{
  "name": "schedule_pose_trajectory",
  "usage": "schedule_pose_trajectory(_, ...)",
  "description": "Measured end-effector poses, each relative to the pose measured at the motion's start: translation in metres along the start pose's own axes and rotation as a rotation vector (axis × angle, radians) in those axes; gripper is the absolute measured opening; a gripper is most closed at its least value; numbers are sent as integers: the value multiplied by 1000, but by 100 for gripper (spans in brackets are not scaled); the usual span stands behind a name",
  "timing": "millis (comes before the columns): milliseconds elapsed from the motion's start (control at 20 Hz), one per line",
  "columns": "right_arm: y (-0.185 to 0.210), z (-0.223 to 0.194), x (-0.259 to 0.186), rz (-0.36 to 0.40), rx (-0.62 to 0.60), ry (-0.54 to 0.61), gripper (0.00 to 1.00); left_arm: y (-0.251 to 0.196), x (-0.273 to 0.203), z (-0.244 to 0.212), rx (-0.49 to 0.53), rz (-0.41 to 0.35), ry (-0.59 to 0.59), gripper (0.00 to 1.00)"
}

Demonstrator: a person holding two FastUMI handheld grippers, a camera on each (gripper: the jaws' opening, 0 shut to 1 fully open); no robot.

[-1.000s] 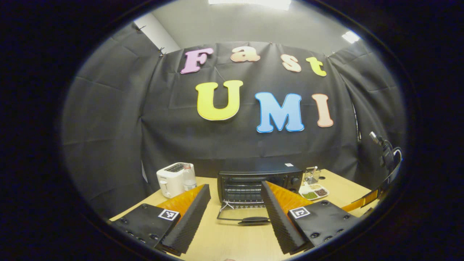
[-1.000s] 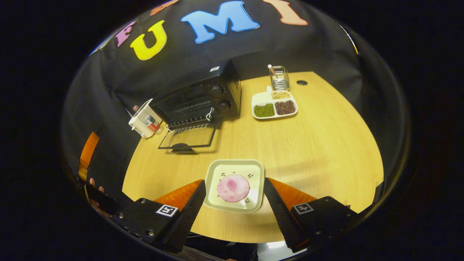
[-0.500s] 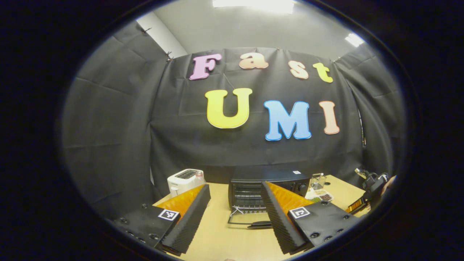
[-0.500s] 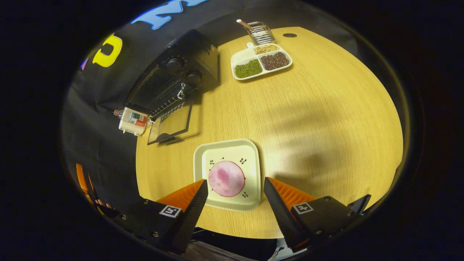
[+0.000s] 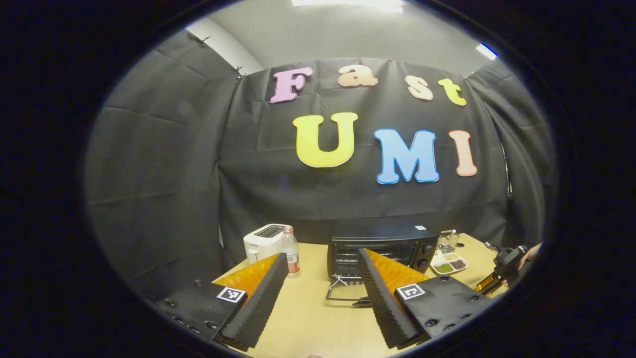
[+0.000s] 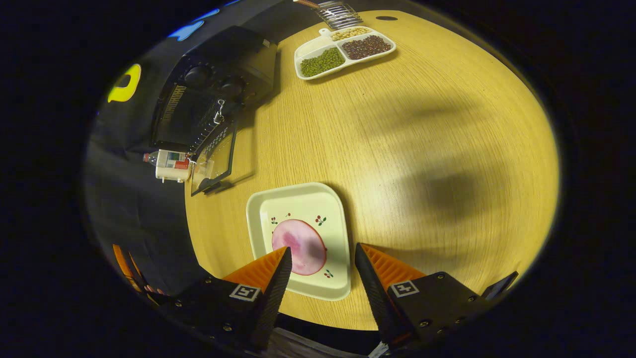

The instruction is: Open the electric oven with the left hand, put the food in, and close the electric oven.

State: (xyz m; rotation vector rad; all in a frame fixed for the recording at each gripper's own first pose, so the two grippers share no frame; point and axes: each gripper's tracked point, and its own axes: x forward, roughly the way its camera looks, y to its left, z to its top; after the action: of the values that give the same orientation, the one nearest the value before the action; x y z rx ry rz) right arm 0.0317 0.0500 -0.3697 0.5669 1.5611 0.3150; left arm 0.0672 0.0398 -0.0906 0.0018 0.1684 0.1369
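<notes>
The black electric oven (image 5: pixel 382 243) stands at the back of the wooden table with its glass door (image 5: pixel 348 294) folded down flat. My left gripper (image 5: pixel 323 291) hangs open and empty well in front of it. In the right gripper view the oven (image 6: pixel 208 94) lies at the upper left with its door (image 6: pixel 213 161) down. A round pink slice of food (image 6: pixel 298 246) rests on a square cream plate (image 6: pixel 325 199) near the table's front edge. My right gripper (image 6: pixel 320 256) is open just above the plate, its fingers on either side of the food, nothing held.
A white toaster (image 5: pixel 263 241) and a small bottle (image 5: pixel 292 256) stand left of the oven. A divided tray of beans (image 6: pixel 343 47) and a wire holder (image 6: pixel 338 12) sit right of it. A hand with the other gripper (image 5: pixel 504 268) shows at the far right.
The left gripper has drawn back and to the left from the oven. The right gripper has dropped closer over the plate and tilted, so the food now sits between its fingers.
</notes>
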Motion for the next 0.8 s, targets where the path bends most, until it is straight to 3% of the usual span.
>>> schedule_pose_trajectory(100,-1,1,1,-5,5,13,80,3,2,-2,-19,9,7,99)
schedule_pose_trajectory(150,-17,1,3,-70,-1,3,80,3,4,-3,-26,9,13,99)
schedule_pose_trajectory(250,-27,6,0,-70,56,-5,10,5,6,-8,-35,13,27,99)
schedule_pose_trajectory(400,-31,7,-1,-34,102,-8,11,3,8,-13,-47,9,39,91)
schedule_pose_trajectory(600,-31,15,-9,-44,99,-25,7,-4,14,-14,-49,-7,46,99)
schedule_pose_trajectory(650,-32,6,9,-38,86,-26,4,-5,14,-13,-45,-11,46,97)
schedule_pose_trajectory(800,-30,9,-3,-39,63,-53,1,-7,16,-12,-36,-20,38,95)
